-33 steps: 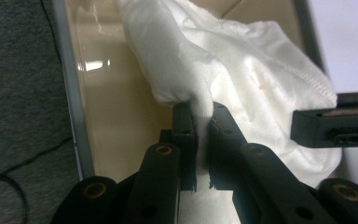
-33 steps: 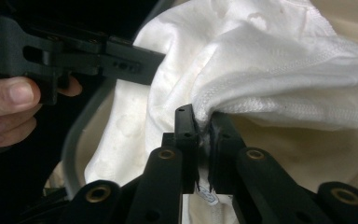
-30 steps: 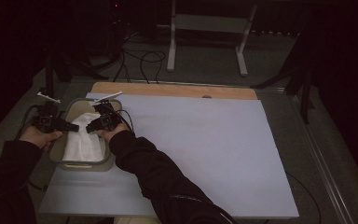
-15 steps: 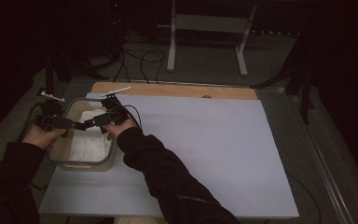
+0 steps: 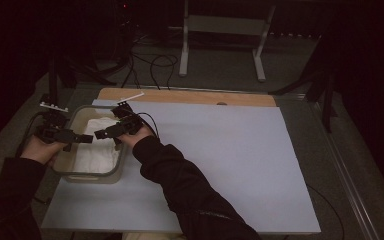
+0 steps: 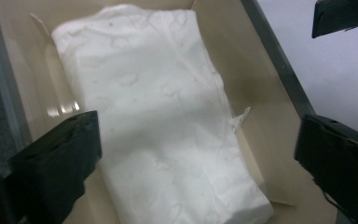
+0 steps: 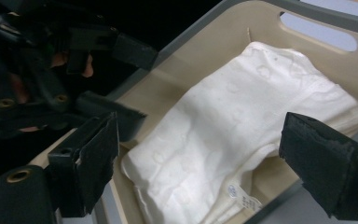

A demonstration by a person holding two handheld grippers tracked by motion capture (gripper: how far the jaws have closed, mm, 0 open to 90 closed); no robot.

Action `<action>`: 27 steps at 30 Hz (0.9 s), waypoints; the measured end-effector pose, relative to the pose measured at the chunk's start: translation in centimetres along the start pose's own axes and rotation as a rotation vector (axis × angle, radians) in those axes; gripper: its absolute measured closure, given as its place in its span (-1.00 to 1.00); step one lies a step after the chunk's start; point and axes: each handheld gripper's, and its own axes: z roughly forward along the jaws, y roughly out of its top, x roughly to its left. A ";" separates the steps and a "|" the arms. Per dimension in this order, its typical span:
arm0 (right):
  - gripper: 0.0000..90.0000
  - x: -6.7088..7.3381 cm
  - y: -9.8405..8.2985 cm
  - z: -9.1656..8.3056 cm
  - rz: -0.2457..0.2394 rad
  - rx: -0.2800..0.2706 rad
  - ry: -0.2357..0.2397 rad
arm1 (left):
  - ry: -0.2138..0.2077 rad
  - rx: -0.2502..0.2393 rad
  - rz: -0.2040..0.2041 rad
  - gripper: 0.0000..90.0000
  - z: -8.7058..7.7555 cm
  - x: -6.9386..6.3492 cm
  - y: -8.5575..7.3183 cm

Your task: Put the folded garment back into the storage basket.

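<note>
A folded white cloth [image 5: 96, 145] lies inside a beige bin with a grey rim [image 5: 111, 173] at the left of the table. In the left gripper view the cloth [image 6: 158, 126] lies flat on the bin floor, and my left gripper [image 6: 196, 158] hangs open above it with nothing held. My right gripper [image 7: 200, 163] is open too, over the cloth [image 7: 233, 140], whose small label shows at its near corner. From above, the left gripper [image 5: 82, 138] and right gripper [image 5: 100, 134] point at each other over the bin.
A large pale sheet [image 5: 220, 165] covers the table, with a wooden strip [image 5: 195, 96] along its far edge. Cables and a white stand [image 5: 185, 45] are on the floor beyond. The bin has a handle slot [image 7: 317, 25] in its end wall.
Both grippers have lifted off the cloth and drawn slightly apart over the bin. The cloth stays in the bin.
</note>
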 end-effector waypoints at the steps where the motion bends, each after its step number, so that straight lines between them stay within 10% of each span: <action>1: -0.74 -0.1 0.0 -0.1 -0.007 -0.003 0.001 | 0.009 -0.004 0.012 -1.00 0.0 -0.2 -0.1; 27: -0.78 -1.1 -1.3 -2.5 -0.176 0.012 -0.001 | -0.040 -0.138 0.164 -1.00 -1.0 -3.9 -0.7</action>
